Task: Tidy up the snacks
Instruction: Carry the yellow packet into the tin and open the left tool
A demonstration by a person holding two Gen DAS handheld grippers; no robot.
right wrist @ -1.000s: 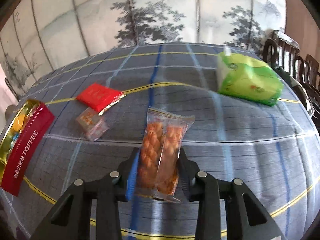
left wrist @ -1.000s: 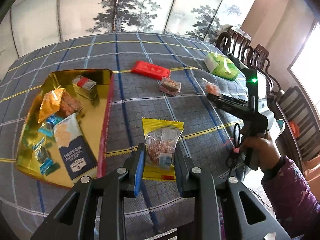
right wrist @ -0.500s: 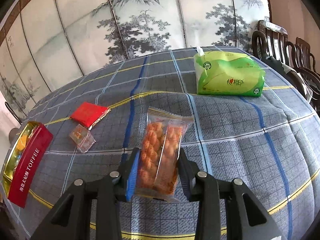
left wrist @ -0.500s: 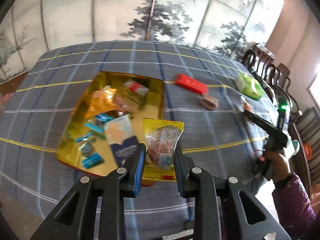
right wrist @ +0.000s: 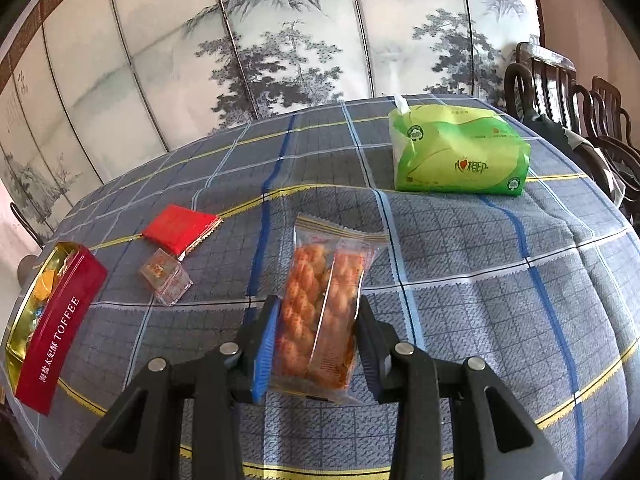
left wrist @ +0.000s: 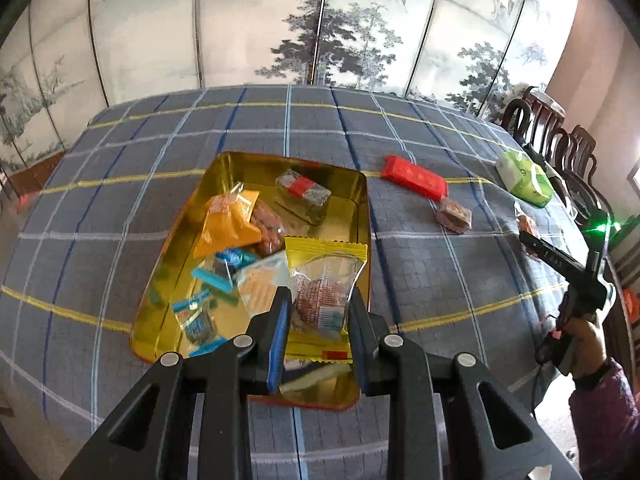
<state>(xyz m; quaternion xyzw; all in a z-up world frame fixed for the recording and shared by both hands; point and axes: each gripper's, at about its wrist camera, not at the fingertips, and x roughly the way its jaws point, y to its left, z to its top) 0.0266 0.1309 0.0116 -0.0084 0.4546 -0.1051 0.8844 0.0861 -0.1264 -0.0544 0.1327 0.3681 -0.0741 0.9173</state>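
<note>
My left gripper [left wrist: 318, 316] is shut on a yellow-edged clear packet with a round brown cake [left wrist: 325, 288], held above the near right part of the open gold tin [left wrist: 362, 208]. Several wrapped snacks lie inside the tin. My right gripper [right wrist: 316, 334] is shut on a clear packet of twisted orange pastries [right wrist: 324, 304], held over the checked tablecloth. In the left wrist view the right gripper [left wrist: 534, 242] shows at the far right, in a person's hand. A red packet [right wrist: 180, 227] and a small clear-wrapped snack [right wrist: 165, 278] lie on the cloth between the tin [right wrist: 52, 336] and my right gripper.
A green tissue pack [right wrist: 456, 156] sits at the table's far right. Dark wooden chairs [right wrist: 560, 84] stand along the right side. A painted folding screen [left wrist: 320, 24] rises behind the table. The tin's red side reads TOFFEE.
My left gripper has carried the cake packet leftward from over the cloth to above the tin. The right gripper kept its hold on the pastry packet and rolled slightly.
</note>
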